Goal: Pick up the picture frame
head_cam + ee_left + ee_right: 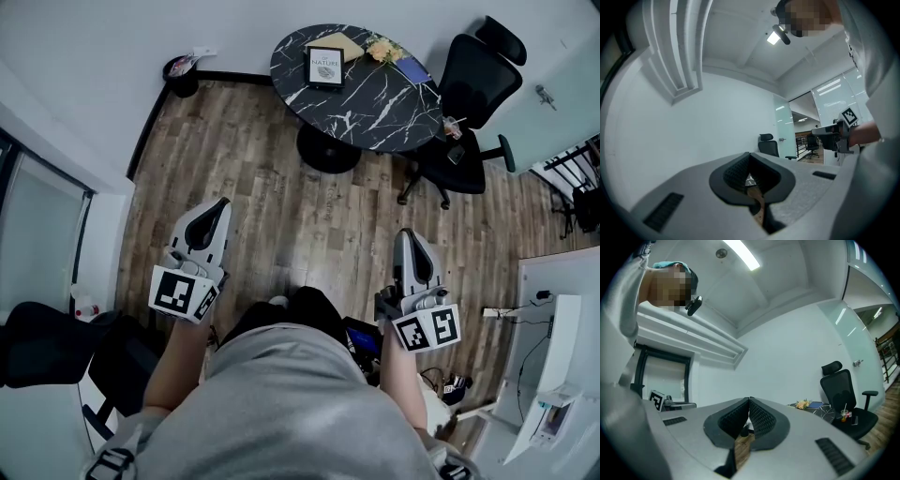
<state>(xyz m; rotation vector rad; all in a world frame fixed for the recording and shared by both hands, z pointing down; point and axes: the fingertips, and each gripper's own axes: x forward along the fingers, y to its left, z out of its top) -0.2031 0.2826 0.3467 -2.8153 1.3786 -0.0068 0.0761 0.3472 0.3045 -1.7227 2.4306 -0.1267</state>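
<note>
Marble table point(375, 105) holds picture frame point(325, 67); left gripper point(220, 203), right gripper point(405, 234) jaws clenched empty.

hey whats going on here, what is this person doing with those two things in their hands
A person stands on the wooden plank floor holding a grey two-jaw tool in each hand: the left tool and the right tool. Both are shut and empty. The black-framed picture frame sits untouched on the black marble oval table across the room, so the pickup has not begun.
</note>
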